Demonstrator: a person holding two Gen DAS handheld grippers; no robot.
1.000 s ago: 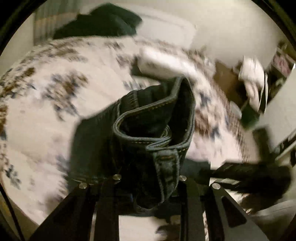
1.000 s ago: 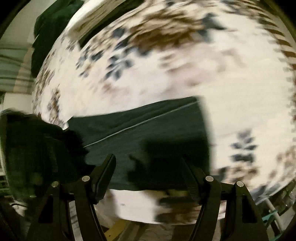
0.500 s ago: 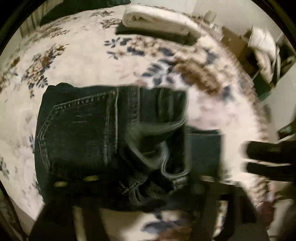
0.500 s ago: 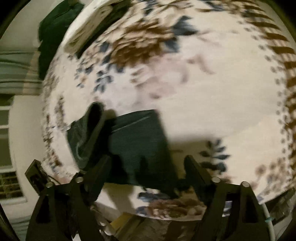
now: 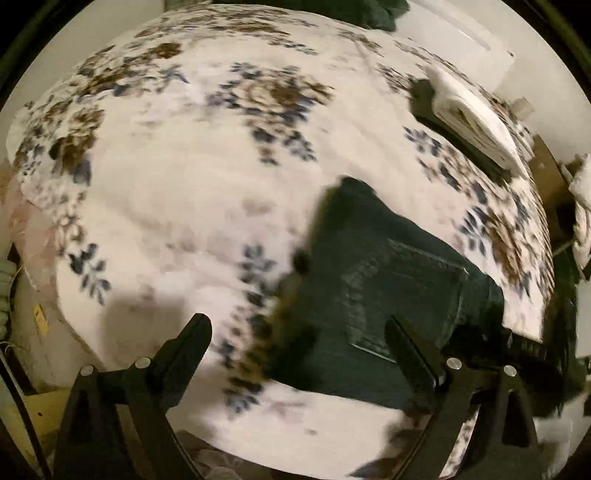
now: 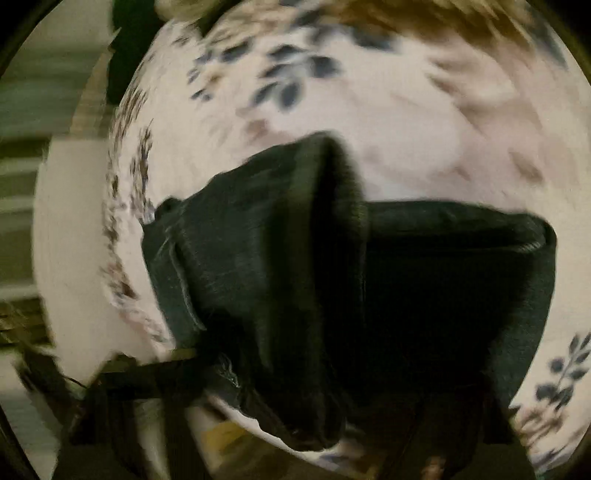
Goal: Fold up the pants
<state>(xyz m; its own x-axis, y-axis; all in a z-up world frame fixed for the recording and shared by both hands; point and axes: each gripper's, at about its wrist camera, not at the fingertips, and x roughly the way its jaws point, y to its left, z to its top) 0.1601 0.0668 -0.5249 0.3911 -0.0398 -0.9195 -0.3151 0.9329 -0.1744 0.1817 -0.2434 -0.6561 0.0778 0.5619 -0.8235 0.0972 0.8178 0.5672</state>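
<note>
Dark denim pants (image 5: 399, 280) lie folded on the flowered bedspread (image 5: 177, 184), back pocket up, near the front edge. My left gripper (image 5: 299, 336) hovers over their left end. Its jaws are opening wide and nothing is pressed between them; its right finger (image 5: 410, 343) hangs over the denim. In the right wrist view the pants (image 6: 258, 258) fill the frame and bunch up toward the camera. My right gripper (image 6: 325, 435) is closing with a thick fold of denim between its jaws. Dark blur hides its fingers.
A white folded stack (image 5: 472, 114) rests on a dark cloth at the bed's far right. Dark green clothes (image 5: 384, 14) lie at the far end. The bed's front edge drops off just below the pants, with a pale wooden frame (image 5: 33, 410) at lower left.
My left gripper let go of the waistband, opened wide and swung to the left. The pants now lie flat. My right gripper dropped onto the pants and its jaws drew together on a fold.
</note>
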